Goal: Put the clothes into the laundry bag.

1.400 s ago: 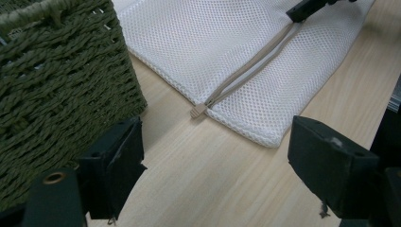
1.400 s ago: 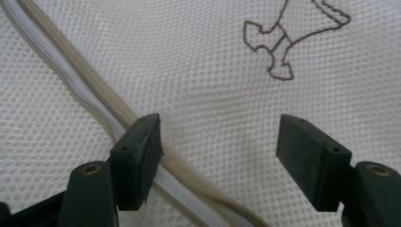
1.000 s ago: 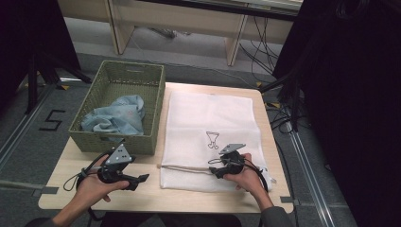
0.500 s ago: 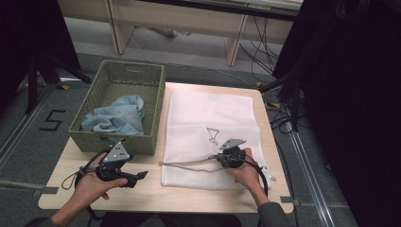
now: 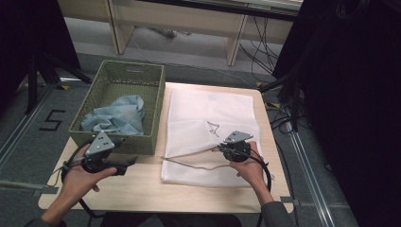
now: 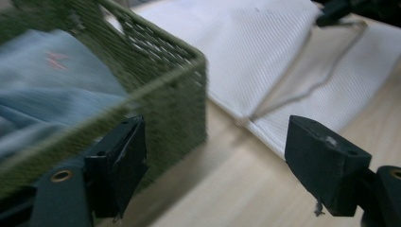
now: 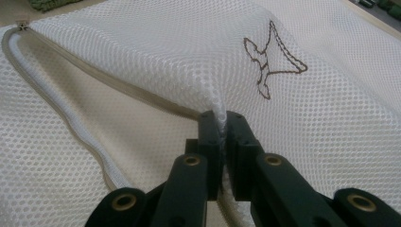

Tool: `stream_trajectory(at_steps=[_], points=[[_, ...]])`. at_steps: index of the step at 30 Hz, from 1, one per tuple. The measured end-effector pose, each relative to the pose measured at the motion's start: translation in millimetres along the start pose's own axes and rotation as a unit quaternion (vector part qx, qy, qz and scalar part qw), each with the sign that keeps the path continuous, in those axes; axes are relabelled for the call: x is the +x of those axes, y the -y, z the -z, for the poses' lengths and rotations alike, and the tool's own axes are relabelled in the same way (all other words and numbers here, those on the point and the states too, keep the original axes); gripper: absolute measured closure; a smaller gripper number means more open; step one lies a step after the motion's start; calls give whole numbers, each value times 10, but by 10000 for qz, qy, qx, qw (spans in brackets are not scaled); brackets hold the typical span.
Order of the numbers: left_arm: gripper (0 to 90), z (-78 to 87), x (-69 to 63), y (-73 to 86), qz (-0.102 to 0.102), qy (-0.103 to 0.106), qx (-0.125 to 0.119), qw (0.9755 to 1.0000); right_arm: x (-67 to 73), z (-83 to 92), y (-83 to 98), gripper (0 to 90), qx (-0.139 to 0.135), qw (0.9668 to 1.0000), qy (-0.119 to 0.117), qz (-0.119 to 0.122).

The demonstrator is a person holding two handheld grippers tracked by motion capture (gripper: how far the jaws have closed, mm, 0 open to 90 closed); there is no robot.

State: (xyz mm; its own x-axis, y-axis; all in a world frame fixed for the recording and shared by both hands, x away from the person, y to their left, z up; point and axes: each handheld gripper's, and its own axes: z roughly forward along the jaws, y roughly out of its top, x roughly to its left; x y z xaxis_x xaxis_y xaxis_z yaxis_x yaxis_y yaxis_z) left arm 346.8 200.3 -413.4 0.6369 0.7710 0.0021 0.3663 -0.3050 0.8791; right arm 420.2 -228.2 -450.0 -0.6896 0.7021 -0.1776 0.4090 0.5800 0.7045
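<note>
A white mesh bag (image 5: 208, 118) with a small brown emblem (image 7: 272, 59) lies flat on the wooden table (image 5: 142, 189). My right gripper (image 5: 218, 150) is shut on the upper layer of the mesh bag (image 7: 307, 113) at its mouth, holding that layer a little off the lower one, so the zipper edge (image 7: 71, 127) gapes. My left gripper (image 5: 130, 163) hovers open at the near right corner of the green woven basket (image 5: 118, 139), with nothing between its fingers (image 6: 123, 161). A light blue cloth (image 5: 116, 116) lies crumpled inside the basket.
The basket stands on the table's left half, touching the bag's left side. Bare wood runs along the front edge. Black cables trail from both grippers. Table legs, cables and dark equipment stand beyond the far edge.
My right gripper has shut on the bag's upper edge and risen with it, so the mouth has parted. My left gripper has risen and shifted a little toward the basket's corner.
</note>
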Motion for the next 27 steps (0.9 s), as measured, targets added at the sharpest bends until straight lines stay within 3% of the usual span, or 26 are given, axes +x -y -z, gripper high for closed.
stream_trajectory(at_steps=[3,5,8,11,13,15,18,22,24,25,27], points=[[190,129,223,-116,156,-232,-157,9995,-1,17,-20,862,-56,10000,27,19],[164,181,424,-198,281,-148,-14,9995,-3,26,-12,861,-74,10000,30,-33],[140,166,763,-325,521,-395,-1,9979,-11,18,-17,861,-87,9999,36,-60],[147,-15,1056,-420,722,-89,255,9970,-10,15,-14,858,-75,10000,-4,-35],[147,-189,1235,-463,752,-35,525,9958,-13,12,-7,858,-58,10000,-10,-32],[147,-316,1327,-522,795,-88,784,9937,-7,2,-5,857,-73,9999,-12,-80],[148,-523,1444,-605,669,-69,1103,9916,-21,1,10,857,-60,10000,-11,7],[148,-787,1539,-640,930,10,1124,9893,-31,8,9,856,-43,10000,-35,21],[148,-888,1548,-648,1075,-5,1260,9862,-30,5,23,854,-102,9999,-50,7],[148,-925,1548,-657,1107,-11,1395,9840,-30,5,23,854,-102,9999,-50,7],[149,-1016,1538,-654,995,-72,1475,9840,-40,6,19,854,-119,9999,-35,-19]])
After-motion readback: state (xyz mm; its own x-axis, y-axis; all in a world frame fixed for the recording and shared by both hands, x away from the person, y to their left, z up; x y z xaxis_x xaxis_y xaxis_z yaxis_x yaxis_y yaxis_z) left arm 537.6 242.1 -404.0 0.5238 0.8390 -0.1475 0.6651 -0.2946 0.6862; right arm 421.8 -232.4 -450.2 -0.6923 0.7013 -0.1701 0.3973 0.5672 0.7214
